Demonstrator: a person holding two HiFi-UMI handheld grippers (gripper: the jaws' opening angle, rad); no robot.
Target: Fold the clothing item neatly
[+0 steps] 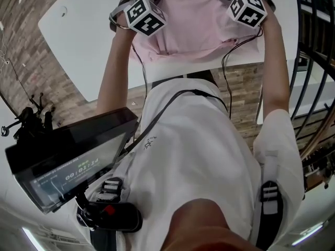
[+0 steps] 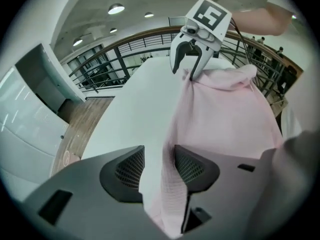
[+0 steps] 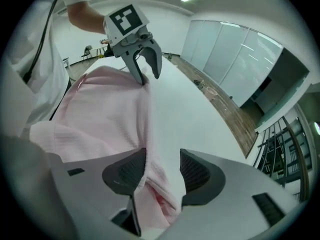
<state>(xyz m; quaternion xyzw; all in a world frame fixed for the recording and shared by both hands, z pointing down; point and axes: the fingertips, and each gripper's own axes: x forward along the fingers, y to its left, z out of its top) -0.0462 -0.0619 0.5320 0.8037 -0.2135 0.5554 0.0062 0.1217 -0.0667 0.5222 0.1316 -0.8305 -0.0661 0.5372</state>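
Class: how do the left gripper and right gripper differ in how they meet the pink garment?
The left gripper is at the pink garment's left edge, the right gripper at its right edge. In the left gripper view the cloth lies against the right-hand pad; in the right gripper view, against the left-hand pad. Shared: both stand open, cloth between the jaws, unpinched.

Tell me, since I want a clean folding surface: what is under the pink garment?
The pink garment lies on the white table, which shows around its edges. Anything directly beneath the cloth is covered and cannot be seen.
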